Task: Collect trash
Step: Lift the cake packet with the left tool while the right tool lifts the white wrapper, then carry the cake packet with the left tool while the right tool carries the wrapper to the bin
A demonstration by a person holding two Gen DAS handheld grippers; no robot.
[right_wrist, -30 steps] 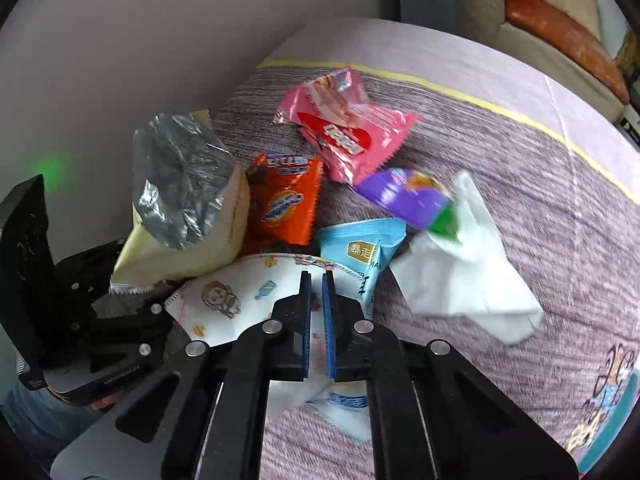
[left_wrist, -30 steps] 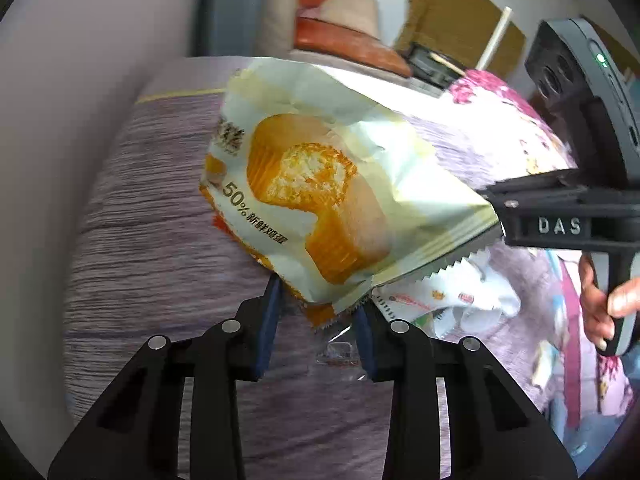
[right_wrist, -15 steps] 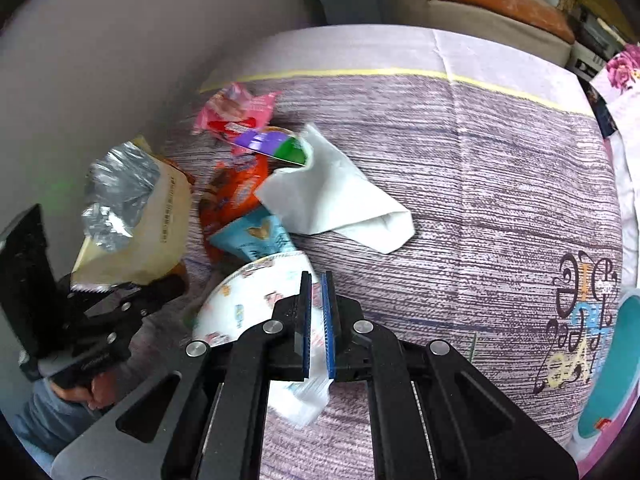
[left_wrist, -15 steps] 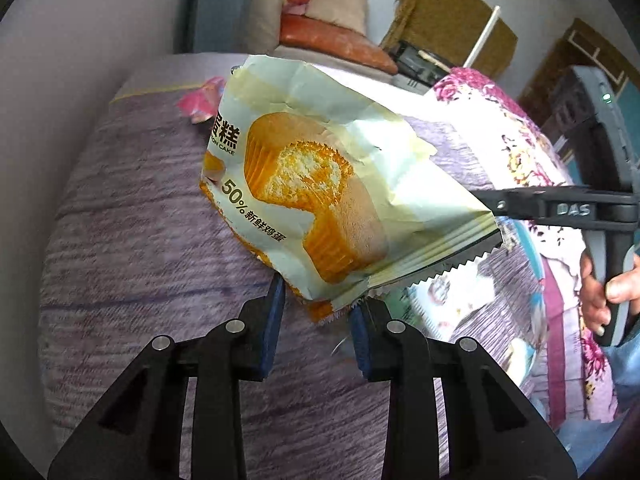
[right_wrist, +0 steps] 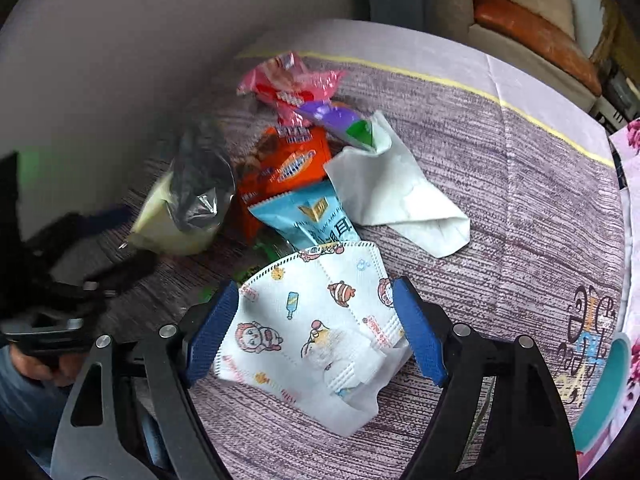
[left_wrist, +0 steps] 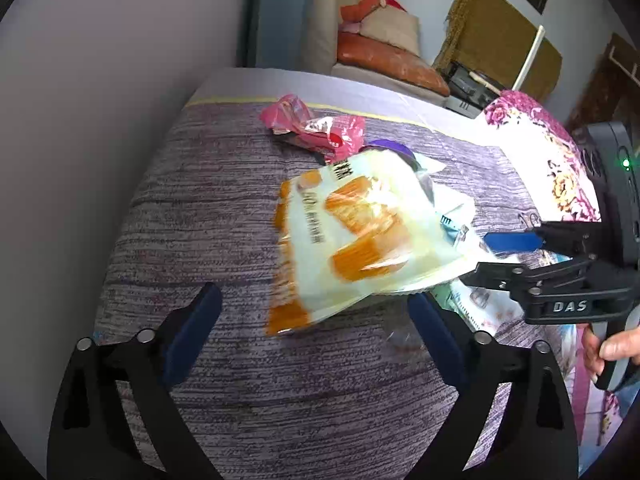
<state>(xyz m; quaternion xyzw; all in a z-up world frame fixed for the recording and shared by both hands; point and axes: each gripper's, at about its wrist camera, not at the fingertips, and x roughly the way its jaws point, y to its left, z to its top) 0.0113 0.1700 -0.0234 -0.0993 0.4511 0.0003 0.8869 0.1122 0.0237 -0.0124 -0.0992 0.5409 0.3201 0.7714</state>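
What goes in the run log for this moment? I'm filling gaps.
left gripper: opening, cake wrapper released | right gripper: opening, face mask between pads, unpressed | trash piled on bedspread

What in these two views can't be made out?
- Cake wrapper, left wrist view: motion-blurred, print unreadable; whether it has landed is unclear.
- Left gripper, right wrist view: blurred and cut by the edge; its jaws are opening.
- Mask, right wrist view: lower edge runs behind the right gripper, whose jaws are opening around it.
- Purple wrapper, left wrist view: mostly behind the cake wrapper.
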